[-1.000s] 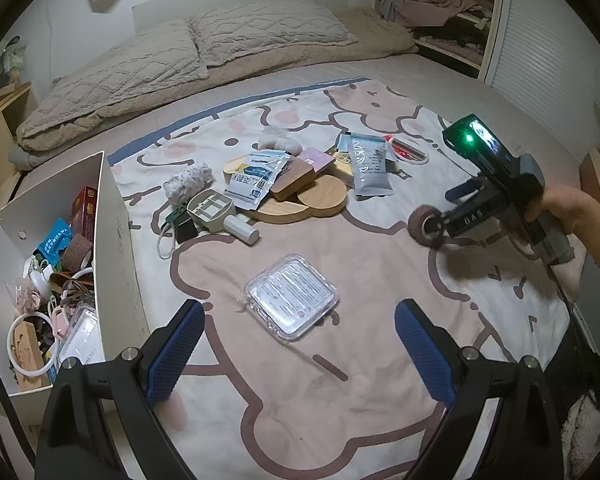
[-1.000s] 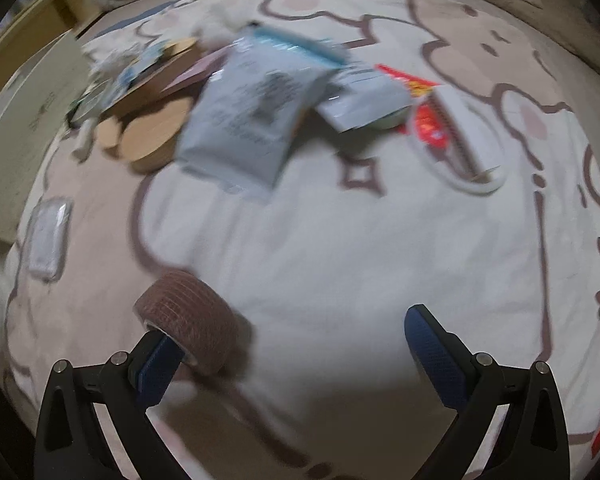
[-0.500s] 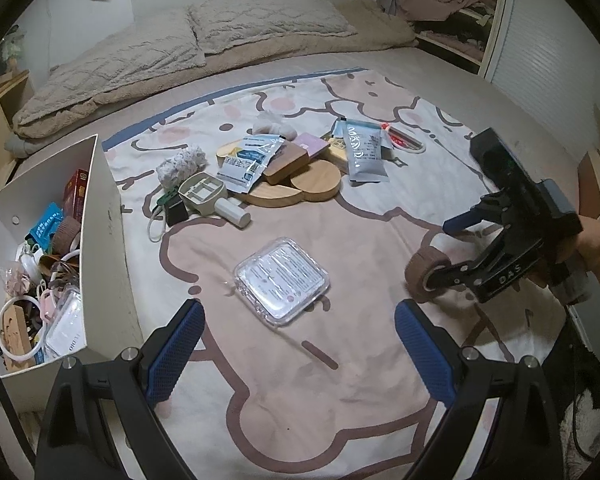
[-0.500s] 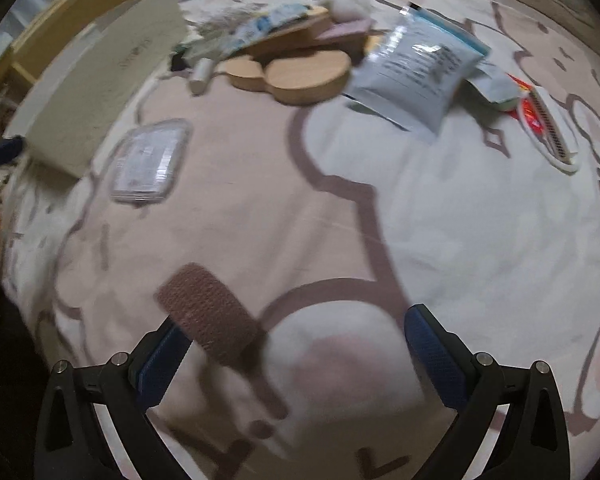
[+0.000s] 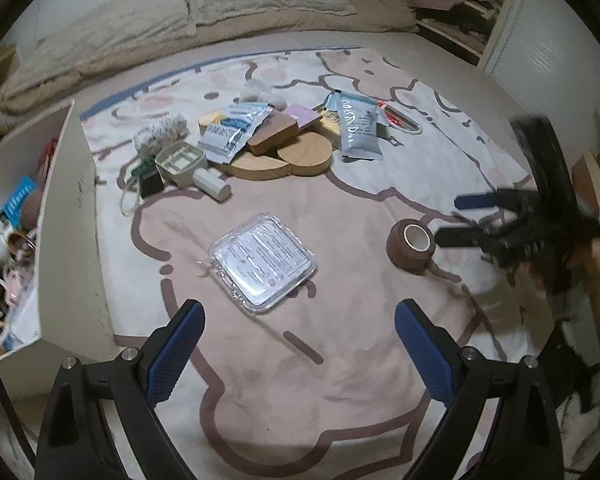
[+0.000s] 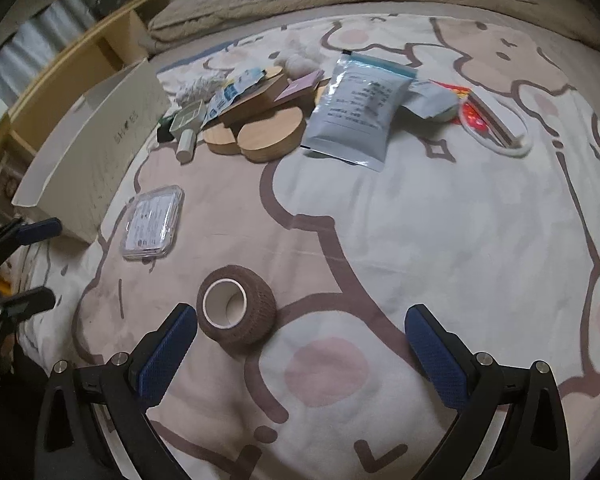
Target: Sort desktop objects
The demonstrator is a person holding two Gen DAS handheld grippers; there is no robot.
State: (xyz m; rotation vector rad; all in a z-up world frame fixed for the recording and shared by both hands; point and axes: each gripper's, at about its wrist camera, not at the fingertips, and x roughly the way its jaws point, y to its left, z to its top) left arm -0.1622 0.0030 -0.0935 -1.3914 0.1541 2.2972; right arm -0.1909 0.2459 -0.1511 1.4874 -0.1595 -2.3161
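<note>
**Bandage roll lies free on the bed, both grippers wide apart**

Bandage roll (image 6: 236, 311), brown with a white core, lies on its side on the cartoon-printed blanket (image 6: 440, 240) that covers the bed. In the right wrist view it is just beside the left finger of the right gripper (image 6: 300, 356); whether the blue pad touches it, I cannot tell. The two fingers of this gripper stand wide apart and nothing is between them. In the left wrist view the same roll (image 5: 411, 245) sits at the tip of the right gripper (image 5: 458, 220), which looks blurred there.

The left gripper (image 5: 298, 350) is also spread wide and holds nothing. It hovers over the blanket, near a flat clear plastic case (image 5: 262, 256) with a printed label inside. The case lies between the white storage box (image 5: 76, 216) and the bandage roll, apart from both.

The storage box stands at the left edge of the bed and contains many small items, which are too mixed to name. Farther up the blanket there is a heap of things: a wooden board (image 5: 280, 158) with rounded lobes, a grey foil pouch (image 5: 358, 126), a blue-and-white packet (image 5: 232, 130), a brown block (image 5: 274, 134), a beige plastic tool with a cylindrical handle (image 5: 188, 166) and a white ring-shaped object with red packaging (image 6: 496, 126). Two beige pillows (image 5: 220, 4) lie at the head of the bed.
</note>
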